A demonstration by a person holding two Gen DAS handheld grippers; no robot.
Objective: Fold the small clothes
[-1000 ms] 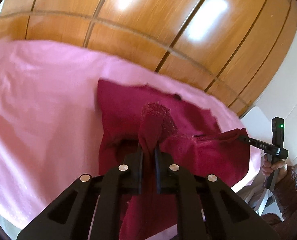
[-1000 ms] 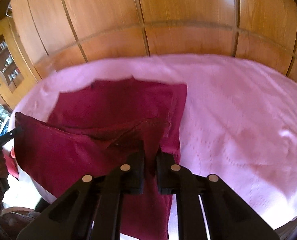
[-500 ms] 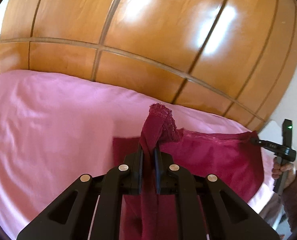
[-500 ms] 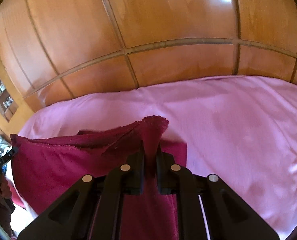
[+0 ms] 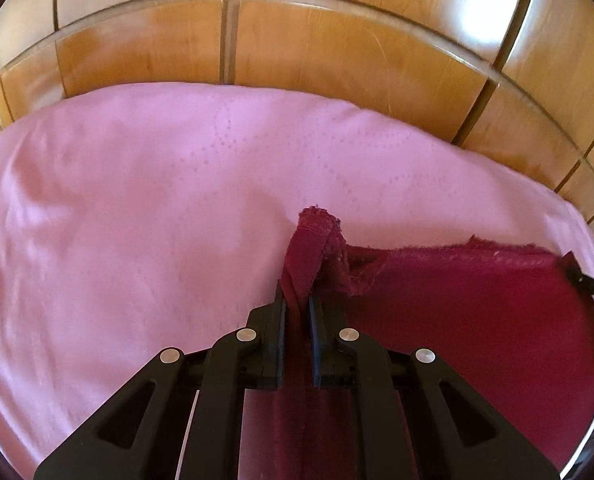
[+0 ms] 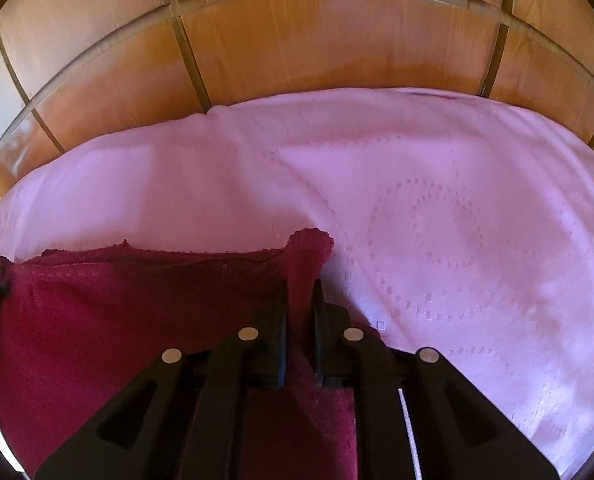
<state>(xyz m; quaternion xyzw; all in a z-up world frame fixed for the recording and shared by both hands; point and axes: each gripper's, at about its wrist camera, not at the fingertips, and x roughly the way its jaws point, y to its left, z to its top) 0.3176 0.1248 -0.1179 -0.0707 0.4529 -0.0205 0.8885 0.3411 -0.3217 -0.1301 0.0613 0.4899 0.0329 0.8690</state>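
While a dark red cloth (image 5: 477, 312) hung stretched between two grippers over a pink bedsheet (image 5: 137, 220), the left gripper (image 5: 297, 300) pinched one lace-trimmed corner, its jaws nearly together with fabric bunched between them. The right gripper (image 6: 300, 292) held the opposite corner; its jaws had just been opening slightly, with cloth between them and the pads seemingly touching it. The cloth's top edge ran taut and roughly level from one gripper to the other, and its body draped down toward the near edge of the bed. Beyond it lay a broad stretch of bare sheet reaching back to a wooden panelled wall (image 6: 317, 40) along the far edge.
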